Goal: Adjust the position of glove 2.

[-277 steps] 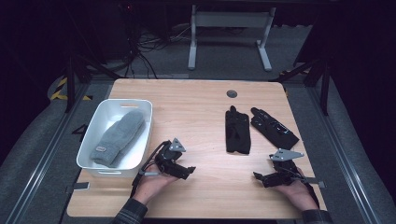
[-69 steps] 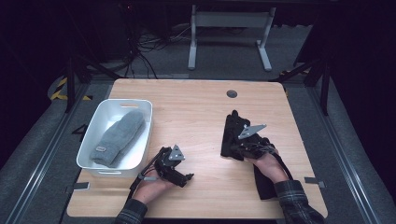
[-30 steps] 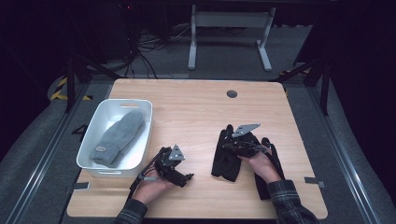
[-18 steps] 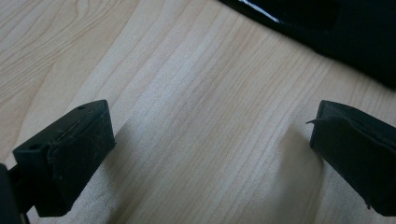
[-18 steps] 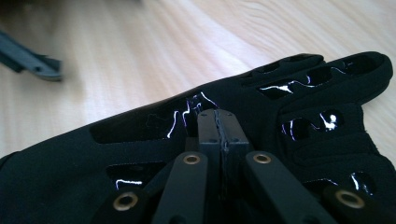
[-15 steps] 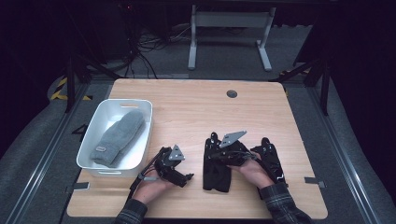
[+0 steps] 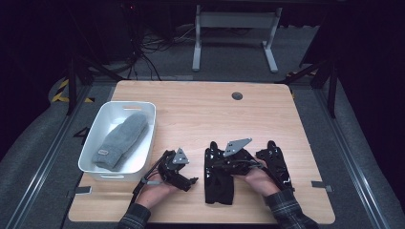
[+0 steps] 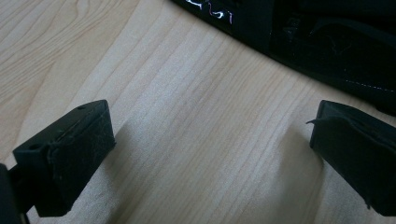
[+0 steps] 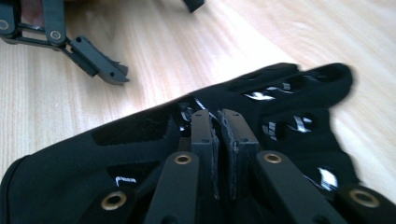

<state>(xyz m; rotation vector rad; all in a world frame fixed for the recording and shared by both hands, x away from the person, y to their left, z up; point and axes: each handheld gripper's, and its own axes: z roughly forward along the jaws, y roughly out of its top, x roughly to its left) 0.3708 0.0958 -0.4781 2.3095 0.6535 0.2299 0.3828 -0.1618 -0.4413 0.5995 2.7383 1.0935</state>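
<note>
A black glove (image 7: pixel 218 182) lies flat on the wooden table (image 7: pixel 191 109) near the front middle, with my right gripper (image 7: pixel 216 164) shut on a pinch of its back. In the right gripper view the jaws meet on the glove's fabric (image 9: pixel 140 135), and my right gripper (image 9: pixel 219 140) hides the pinched spot. A second black glove (image 7: pixel 275 162) lies just right of that hand. My left gripper (image 7: pixel 189 179) rests on the table left of the held glove, open and holding nothing. In the left gripper view my left gripper (image 8: pixel 205 158) stands over bare wood, the glove (image 8: pixel 327 46) beyond it.
A white bin (image 7: pixel 100 138) at the left holds a grey mitten (image 7: pixel 120 140). A dark round grommet (image 7: pixel 237 96) sits near the table's far edge. The left gripper (image 9: pixel 93 58) shows at the upper left of the right gripper view.
My right gripper went to the pair of gloves at the right, shut on one, and has brought it left and toward the front. The left gripper stayed put.
</note>
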